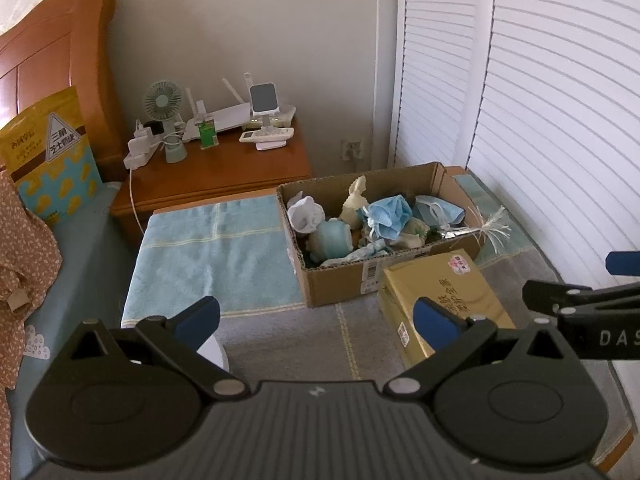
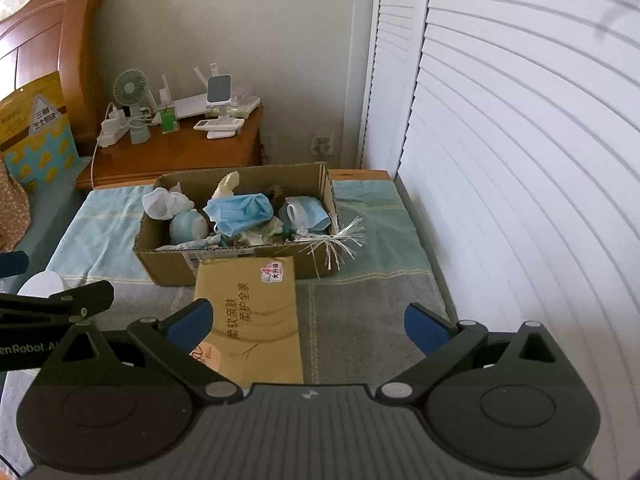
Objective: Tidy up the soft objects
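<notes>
A cardboard box stands on a towel-covered surface and holds several soft objects: blue face masks, a white sock, a pale blue plush toy and a cream plush. A silvery tassel hangs over the box's right side. A gold tissue pack lies in front of the box. My left gripper is open and empty, well short of the box. My right gripper is open and empty above the tissue pack.
A light blue towel covers the surface left of the box. A wooden nightstand with a fan, router and remote stands behind. White louvred doors run along the right. A snack bag leans on the headboard at left.
</notes>
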A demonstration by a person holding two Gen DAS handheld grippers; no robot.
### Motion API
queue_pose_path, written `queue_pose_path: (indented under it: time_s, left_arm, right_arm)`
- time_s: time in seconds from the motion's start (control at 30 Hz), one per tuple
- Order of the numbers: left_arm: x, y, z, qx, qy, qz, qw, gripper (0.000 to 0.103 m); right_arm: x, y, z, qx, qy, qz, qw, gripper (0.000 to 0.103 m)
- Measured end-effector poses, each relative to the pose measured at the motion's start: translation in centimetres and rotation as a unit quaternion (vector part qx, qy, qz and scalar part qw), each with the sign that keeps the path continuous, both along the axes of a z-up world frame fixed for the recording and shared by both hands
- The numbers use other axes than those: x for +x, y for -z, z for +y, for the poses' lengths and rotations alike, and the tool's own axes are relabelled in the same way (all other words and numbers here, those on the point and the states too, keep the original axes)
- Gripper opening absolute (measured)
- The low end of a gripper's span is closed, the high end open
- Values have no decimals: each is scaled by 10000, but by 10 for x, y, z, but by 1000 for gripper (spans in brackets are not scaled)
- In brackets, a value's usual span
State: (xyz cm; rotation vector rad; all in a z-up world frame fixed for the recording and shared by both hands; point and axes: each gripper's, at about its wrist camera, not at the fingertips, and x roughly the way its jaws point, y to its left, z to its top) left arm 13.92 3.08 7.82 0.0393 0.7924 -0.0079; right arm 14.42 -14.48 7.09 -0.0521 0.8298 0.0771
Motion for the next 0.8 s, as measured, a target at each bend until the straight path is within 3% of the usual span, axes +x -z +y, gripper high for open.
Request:
queue_pose_path:
  time_s: [0.8]
  left_arm:
    - [-2, -6, -2, 38, 27, -93, 9999, 102]
  right_arm:
    - [-3, -1, -1, 25, 50, -50, 10000, 103]
